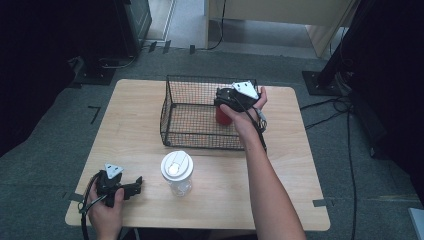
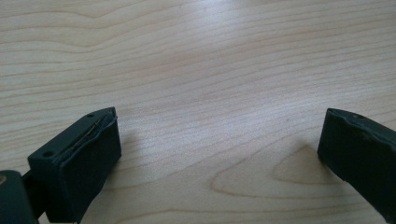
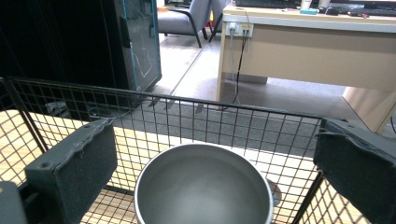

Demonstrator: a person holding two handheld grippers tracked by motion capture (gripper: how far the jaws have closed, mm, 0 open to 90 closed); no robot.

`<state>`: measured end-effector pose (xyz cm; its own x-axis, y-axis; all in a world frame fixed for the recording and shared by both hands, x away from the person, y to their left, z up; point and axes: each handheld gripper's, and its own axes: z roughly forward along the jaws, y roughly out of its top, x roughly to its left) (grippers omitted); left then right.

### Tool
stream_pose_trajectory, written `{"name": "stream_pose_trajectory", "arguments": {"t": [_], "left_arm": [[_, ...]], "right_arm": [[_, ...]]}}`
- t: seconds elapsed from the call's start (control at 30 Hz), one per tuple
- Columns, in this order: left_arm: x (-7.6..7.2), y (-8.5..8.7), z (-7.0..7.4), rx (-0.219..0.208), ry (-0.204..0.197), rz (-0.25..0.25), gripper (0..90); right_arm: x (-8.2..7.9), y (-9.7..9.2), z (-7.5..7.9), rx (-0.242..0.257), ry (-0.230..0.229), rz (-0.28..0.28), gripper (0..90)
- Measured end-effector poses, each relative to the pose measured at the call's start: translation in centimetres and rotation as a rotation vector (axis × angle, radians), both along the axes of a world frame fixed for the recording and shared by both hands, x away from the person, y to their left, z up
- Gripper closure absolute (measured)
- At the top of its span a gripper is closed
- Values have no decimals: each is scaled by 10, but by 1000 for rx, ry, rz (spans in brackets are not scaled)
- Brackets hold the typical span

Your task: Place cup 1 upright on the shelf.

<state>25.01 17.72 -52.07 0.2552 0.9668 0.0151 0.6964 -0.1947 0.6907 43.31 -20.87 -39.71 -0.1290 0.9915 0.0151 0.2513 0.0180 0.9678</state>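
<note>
On table, far half: black wire-mesh basket (image 1: 200, 112), rectangular, open-topped, standing square to the table edges. Inside it, at the right end, one red cup with a grey metal interior (image 3: 203, 186), upright, mouth facing up, resting on the basket floor close to the right wall; from above it shows as a red patch (image 1: 222, 116) partly covered by the hand.

Right gripper (image 3: 215, 163): held over the basket's right end, directly above the cup and pointing down at a forward slant. Jaws stand wide apart, one to each side of the cup's rim and clear of it; nothing is gripped. The cup lies straight below and slightly ahead of the jaws, its axis vertical, so it reads as released into the basket, with a straight lift the way out. Right hand (image 1: 245, 107) wraps the gripper body from behind, forearm stretched diagonally from the near edge across the basket's near rim, wrist bent down.

Left gripper (image 1: 131, 186): at the near left corner of the light wooden table (image 2: 201, 70), lying low and pointing right. Jaws wide open over bare wood, holding nothing. Left hand (image 1: 107, 202) grips it from the table edge.

Between the two: clear plastic tumbler with a white lid (image 1: 177, 172), upright, just in front of the basket, nearer the left gripper, untouched.
</note>
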Motion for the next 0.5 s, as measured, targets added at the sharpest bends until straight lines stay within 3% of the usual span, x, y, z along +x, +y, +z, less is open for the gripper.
{"name": "stream_pose_trajectory", "arguments": {"t": [0.3,0.5], "left_arm": [[0,0,0,0,1,0,0],[0,0,0,-2,-1,2,0]], "right_arm": [[-23,-8,2,-14,56,54,0],[-44,-10,0,-8,55,78,0]]}}
